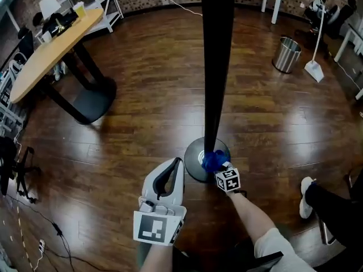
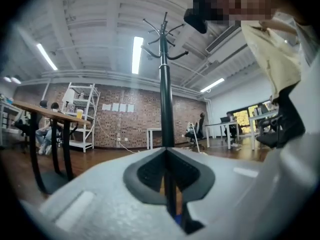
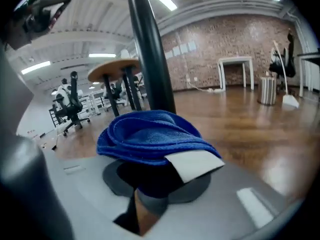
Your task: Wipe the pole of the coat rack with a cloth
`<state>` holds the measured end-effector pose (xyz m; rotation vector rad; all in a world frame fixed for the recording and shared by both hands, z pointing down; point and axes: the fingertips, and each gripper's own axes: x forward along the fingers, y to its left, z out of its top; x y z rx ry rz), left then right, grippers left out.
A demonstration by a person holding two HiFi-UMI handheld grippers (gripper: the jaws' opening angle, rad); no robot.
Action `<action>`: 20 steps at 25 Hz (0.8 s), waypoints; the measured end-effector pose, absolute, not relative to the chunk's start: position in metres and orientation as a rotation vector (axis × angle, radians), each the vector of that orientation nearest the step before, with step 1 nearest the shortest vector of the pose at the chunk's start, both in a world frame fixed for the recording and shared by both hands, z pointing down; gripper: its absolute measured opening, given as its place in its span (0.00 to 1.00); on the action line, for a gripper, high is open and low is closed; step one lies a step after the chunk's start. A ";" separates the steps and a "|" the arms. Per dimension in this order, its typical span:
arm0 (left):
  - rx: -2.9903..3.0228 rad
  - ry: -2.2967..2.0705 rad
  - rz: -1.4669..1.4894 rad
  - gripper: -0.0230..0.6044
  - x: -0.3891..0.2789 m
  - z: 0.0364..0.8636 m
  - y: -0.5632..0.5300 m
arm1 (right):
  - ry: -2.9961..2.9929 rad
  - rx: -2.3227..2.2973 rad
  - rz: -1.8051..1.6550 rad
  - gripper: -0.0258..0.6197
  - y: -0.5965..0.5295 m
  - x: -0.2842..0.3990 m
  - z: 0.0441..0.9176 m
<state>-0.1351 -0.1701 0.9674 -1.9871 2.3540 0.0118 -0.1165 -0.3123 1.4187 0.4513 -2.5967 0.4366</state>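
The black coat rack pole (image 1: 216, 67) rises from a round grey base (image 1: 194, 154) on the wooden floor. My right gripper (image 1: 218, 164) is shut on a folded blue cloth (image 1: 212, 160) held low against the pole, just above the base. In the right gripper view the blue cloth (image 3: 150, 136) with its white label fills the jaws, and the pole (image 3: 150, 54) stands right behind it. My left gripper (image 1: 170, 177) is shut and holds nothing, a little left of the base. Its view looks up the pole (image 2: 166, 104) to the hooks.
A wooden table (image 1: 51, 50) on a black pedestal stands at the far left. A metal bin (image 1: 286, 54) and a white dustpan (image 1: 313, 69) are at the far right. A person's shoe (image 1: 306, 197) is at the right, cables (image 1: 57, 231) lie at lower left.
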 end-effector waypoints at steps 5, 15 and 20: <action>-1.862 2.397 -0.032 0.04 -0.170 1.012 -0.144 | -2.579 0.414 0.458 0.21 -0.286 -0.148 1.477; -1.779 2.410 0.050 0.04 -0.193 0.985 -0.112 | -3.365 0.218 -0.628 0.21 -0.225 -0.193 0.756; -1.786 2.453 0.071 0.04 -0.186 0.996 -0.101 | -3.389 0.522 -0.434 0.21 -0.266 -0.167 0.718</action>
